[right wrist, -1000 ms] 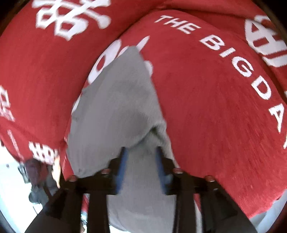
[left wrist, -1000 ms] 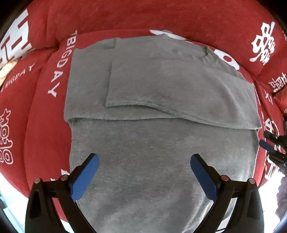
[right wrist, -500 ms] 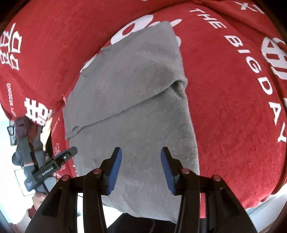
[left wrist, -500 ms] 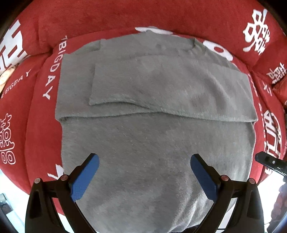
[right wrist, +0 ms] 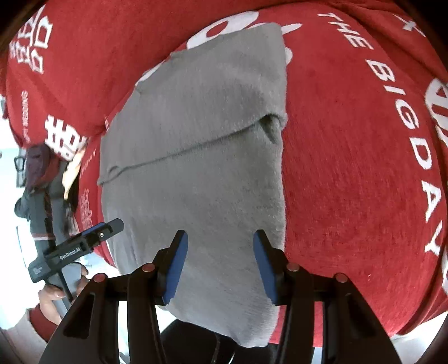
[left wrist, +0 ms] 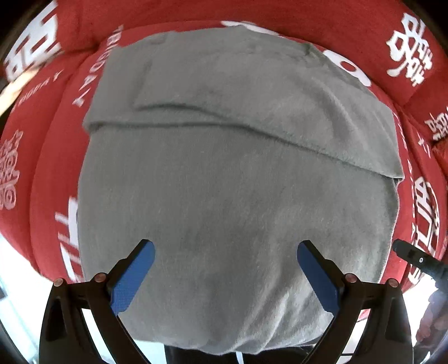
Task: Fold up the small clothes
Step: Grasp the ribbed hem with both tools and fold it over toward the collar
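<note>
A grey fleece garment (left wrist: 224, 182) lies flat on a red cushion (left wrist: 50, 156), with its sleeves folded across the upper part. Its lower end hangs over the cushion's front edge. My left gripper (left wrist: 224, 252) is open and empty above the garment's lower middle. My right gripper (right wrist: 219, 243) is open and empty above the garment's (right wrist: 196, 168) lower right part. The left gripper also shows in the right wrist view (right wrist: 81, 246), at the garment's left side. The right gripper's tip shows at the right edge of the left wrist view (left wrist: 414, 256).
The red cushion (right wrist: 350, 168) carries white lettering and symbols and has a raised padded back (left wrist: 224, 14). Beyond its front edge is a bright floor (left wrist: 16, 280). The person's hand and dark sleeve (right wrist: 50, 296) are at the lower left of the right wrist view.
My right gripper let go of the garment's right edge, opened and drew back. My left gripper stayed open and moved a little closer over the garment.
</note>
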A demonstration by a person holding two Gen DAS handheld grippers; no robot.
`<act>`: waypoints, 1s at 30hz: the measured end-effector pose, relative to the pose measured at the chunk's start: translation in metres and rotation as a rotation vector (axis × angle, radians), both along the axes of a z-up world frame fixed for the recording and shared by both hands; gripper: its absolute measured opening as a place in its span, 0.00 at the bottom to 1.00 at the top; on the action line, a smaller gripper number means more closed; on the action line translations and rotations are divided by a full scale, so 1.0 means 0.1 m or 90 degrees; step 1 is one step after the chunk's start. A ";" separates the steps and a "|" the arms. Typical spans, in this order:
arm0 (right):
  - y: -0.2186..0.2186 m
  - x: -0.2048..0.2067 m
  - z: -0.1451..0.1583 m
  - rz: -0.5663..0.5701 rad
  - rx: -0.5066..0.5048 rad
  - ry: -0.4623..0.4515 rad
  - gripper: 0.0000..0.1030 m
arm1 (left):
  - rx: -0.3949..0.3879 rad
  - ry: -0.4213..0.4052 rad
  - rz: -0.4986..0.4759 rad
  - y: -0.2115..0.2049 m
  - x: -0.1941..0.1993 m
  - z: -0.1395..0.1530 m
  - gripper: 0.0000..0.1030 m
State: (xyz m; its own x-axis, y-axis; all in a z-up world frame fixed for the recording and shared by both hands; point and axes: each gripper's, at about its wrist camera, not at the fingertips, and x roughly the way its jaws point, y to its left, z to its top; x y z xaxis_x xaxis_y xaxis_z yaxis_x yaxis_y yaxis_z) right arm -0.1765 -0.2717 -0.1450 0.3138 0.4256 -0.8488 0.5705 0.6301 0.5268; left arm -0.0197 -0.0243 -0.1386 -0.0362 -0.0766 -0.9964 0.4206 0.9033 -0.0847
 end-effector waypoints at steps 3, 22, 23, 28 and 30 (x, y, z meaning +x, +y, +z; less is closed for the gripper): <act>0.05 -0.03 -0.06 0.014 0.023 0.003 0.51 | 0.004 0.009 0.023 0.16 -0.08 0.00 0.99; 0.80 -0.94 -0.21 0.039 0.054 0.042 0.51 | -0.040 0.058 -0.014 1.78 -0.41 0.00 0.99; 0.86 -1.03 -0.26 0.033 0.060 0.046 0.51 | -0.044 0.065 -0.017 1.86 -0.44 -0.03 0.99; 1.09 -1.29 -0.54 0.034 0.059 0.080 0.51 | -0.065 0.103 -0.039 2.16 -0.66 -0.23 0.99; 1.13 -1.35 -0.66 0.021 0.071 0.086 0.51 | -0.079 0.119 -0.036 2.24 -0.74 -0.32 0.99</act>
